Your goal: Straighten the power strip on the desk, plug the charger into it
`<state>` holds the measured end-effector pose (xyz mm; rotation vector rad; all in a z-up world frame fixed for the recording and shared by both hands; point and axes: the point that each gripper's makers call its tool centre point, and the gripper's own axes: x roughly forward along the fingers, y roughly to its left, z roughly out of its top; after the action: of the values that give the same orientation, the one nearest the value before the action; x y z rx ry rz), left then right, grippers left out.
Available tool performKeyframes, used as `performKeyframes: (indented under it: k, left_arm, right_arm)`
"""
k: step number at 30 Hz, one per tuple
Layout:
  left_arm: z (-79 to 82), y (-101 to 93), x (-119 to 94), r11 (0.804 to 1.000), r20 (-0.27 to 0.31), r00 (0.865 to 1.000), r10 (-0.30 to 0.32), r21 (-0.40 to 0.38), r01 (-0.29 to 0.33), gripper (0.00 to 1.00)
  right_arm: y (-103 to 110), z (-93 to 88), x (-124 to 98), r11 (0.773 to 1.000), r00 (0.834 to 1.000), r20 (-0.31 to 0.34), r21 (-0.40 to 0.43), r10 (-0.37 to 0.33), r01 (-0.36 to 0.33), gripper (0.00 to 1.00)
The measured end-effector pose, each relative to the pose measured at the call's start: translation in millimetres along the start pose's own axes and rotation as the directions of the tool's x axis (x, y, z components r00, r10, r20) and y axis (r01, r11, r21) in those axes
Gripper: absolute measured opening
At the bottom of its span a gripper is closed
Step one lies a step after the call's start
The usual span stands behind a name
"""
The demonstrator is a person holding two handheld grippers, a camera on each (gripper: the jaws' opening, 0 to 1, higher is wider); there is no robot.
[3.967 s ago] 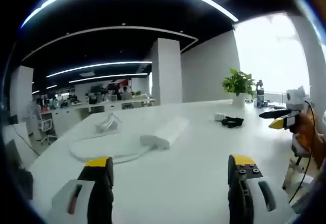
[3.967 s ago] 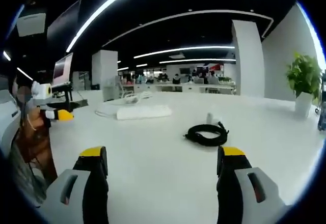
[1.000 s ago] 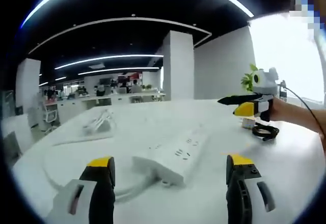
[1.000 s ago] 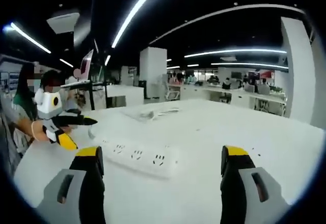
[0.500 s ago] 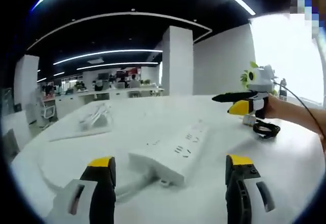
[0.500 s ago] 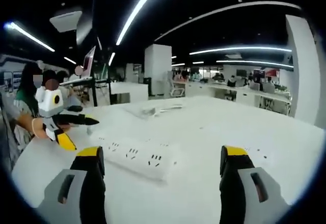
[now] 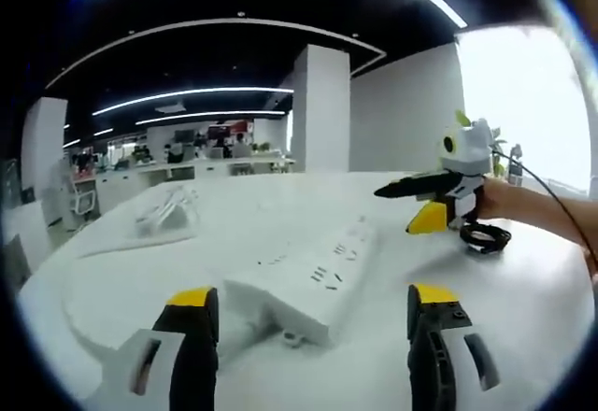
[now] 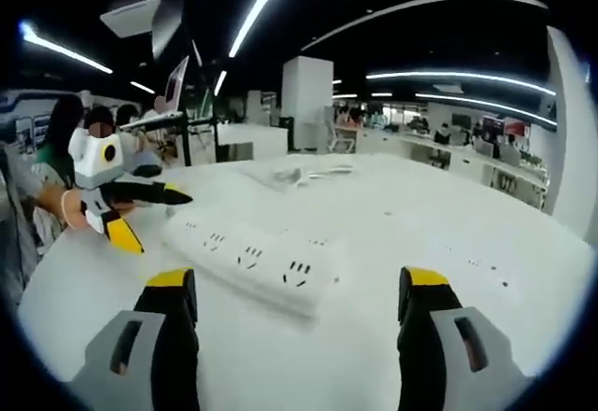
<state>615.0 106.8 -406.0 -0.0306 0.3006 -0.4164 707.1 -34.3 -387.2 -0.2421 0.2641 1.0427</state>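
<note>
1. On the white bench [image 7: 523, 290], the white power strip [image 7: 313, 278] lies slantwise just ahead of the left gripper [image 7: 316, 355], whose jaws are spread with nothing between them.
2. From the right gripper view, the same power strip [image 8: 257, 257] sits just beyond the right gripper [image 8: 294, 341], whose jaws are likewise wide apart and empty.
3. Its white cord [image 7: 84, 322] curves off leftward; where it ends is cut off.
4. A black coiled cable [image 7: 486, 236] lies behind the right gripper [image 7: 411, 201], partly hidden; no charger body can be made out.
5. Small white items [image 7: 166, 210] farther back are too blurred to identify.
</note>
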Motion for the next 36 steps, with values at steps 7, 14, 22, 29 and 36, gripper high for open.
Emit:
performKeyframes:
  k: [7, 14, 22, 29, 36]
  left_arm:
    - [-1.6, 0.9, 1.1, 1.0, -0.009, 1.0, 0.002, 0.003, -0.002, 0.81]
    - [-3.0, 0.8, 3.3, 1.0, -0.021, 1.0, -0.006, -0.004, 0.005, 0.8]
    - [-6.7, 3.5, 5.0, 1.0, -0.045, 0.999, -0.003, 0.001, 0.003, 0.77]
    - [-11.1, 5.6, 5.2, 1.0, -0.078, 0.997, 0.002, 0.008, -0.001, 0.75]
    - [-11.2, 4.6, 7.2, 1.0, -0.083, 0.997, -0.004, 0.013, 0.005, 0.72]
  right_arm:
    - [3.9, -6.9, 7.1, 1.0, 0.999, -0.037, -0.004, 0.016, -0.016, 0.82]
    - [13.6, -7.0, 13.3, 0.999, 0.998, -0.048, -0.005, 0.045, -0.045, 0.75]
    - [12.8, -13.1, 18.0, 0.998, 0.995, -0.072, 0.014, 0.063, -0.062, 0.71]
    - [17.4, -13.2, 19.5, 0.996, 0.994, -0.068, 0.038, 0.081, -0.078, 0.67]
    - [21.3, -14.6, 21.1, 0.995, 0.993, -0.081, 0.036, 0.09, -0.088, 0.65]
